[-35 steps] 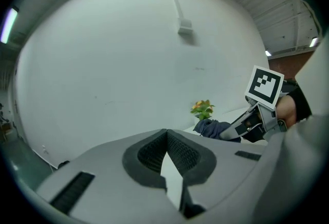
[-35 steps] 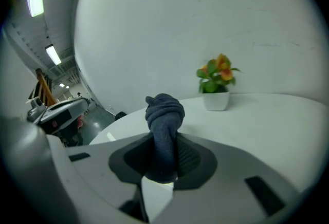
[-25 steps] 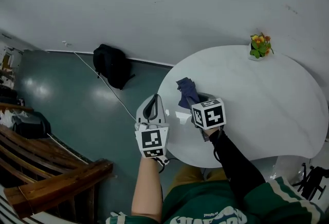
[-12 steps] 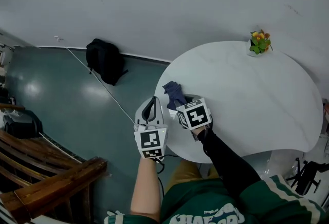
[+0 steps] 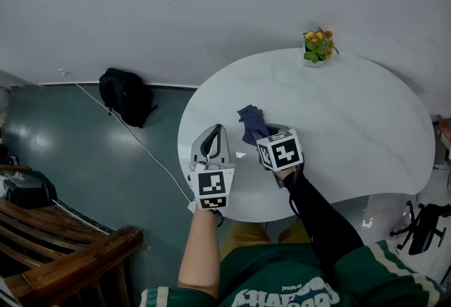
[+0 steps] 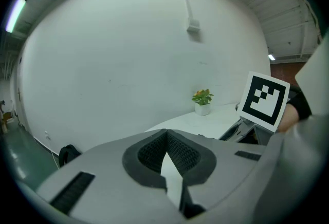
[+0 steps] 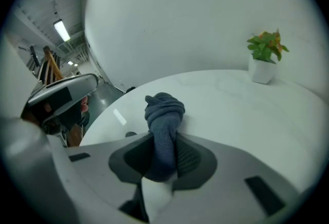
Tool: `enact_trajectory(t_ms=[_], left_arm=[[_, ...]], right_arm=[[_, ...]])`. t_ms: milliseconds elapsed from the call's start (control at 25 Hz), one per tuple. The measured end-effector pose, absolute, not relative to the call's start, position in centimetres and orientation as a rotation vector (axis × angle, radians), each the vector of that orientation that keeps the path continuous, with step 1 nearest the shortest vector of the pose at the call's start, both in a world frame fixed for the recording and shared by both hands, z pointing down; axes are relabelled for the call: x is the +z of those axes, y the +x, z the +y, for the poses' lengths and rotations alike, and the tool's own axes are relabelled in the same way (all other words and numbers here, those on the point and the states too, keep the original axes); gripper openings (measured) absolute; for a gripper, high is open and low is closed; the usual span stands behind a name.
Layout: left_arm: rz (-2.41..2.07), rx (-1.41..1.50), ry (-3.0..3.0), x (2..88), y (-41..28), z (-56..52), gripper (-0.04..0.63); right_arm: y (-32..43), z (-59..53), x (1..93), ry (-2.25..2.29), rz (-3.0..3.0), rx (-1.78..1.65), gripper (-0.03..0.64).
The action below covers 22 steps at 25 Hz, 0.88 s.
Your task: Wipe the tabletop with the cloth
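Note:
A dark blue cloth lies bunched on the round white table, left of its middle. My right gripper is shut on the cloth's near end. In the right gripper view the cloth runs up out of the jaws, and its knotted far end rests on the tabletop. My left gripper hangs over the table's left edge, beside the right one. It is shut, and the left gripper has nothing between its pads.
A small potted plant stands at the table's far rim. On the green floor to the left a black backpack leans against the wall, with a cable beside it. A wooden bench is at lower left and a chair base at lower right.
The right gripper has dragged the cloth from near the table's left edge toward the middle. The left gripper, which was off the table, now hangs over its left edge.

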<state>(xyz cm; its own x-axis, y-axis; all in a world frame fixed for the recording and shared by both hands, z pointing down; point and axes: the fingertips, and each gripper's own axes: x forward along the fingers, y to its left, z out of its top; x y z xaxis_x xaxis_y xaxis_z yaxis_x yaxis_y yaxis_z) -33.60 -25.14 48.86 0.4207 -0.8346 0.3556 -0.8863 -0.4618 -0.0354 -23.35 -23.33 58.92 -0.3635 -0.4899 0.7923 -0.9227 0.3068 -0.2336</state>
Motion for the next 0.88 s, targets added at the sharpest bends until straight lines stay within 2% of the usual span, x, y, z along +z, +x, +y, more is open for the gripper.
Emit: enact_trajectory(t_ms=[320,880], left_arm=[[-1.461,0.5,2.578,48.2,-20.1,-22.9,0.002],[-1.133,0.58,2.747,50.1,8.0,-17.6,0.002]], right_arm=[[-9.8,-20.8,58.7,1.309,-1.952,0.947,0.101],[19.8,-14.3,58.7,1.553,-1.811,1.041,0.101]])
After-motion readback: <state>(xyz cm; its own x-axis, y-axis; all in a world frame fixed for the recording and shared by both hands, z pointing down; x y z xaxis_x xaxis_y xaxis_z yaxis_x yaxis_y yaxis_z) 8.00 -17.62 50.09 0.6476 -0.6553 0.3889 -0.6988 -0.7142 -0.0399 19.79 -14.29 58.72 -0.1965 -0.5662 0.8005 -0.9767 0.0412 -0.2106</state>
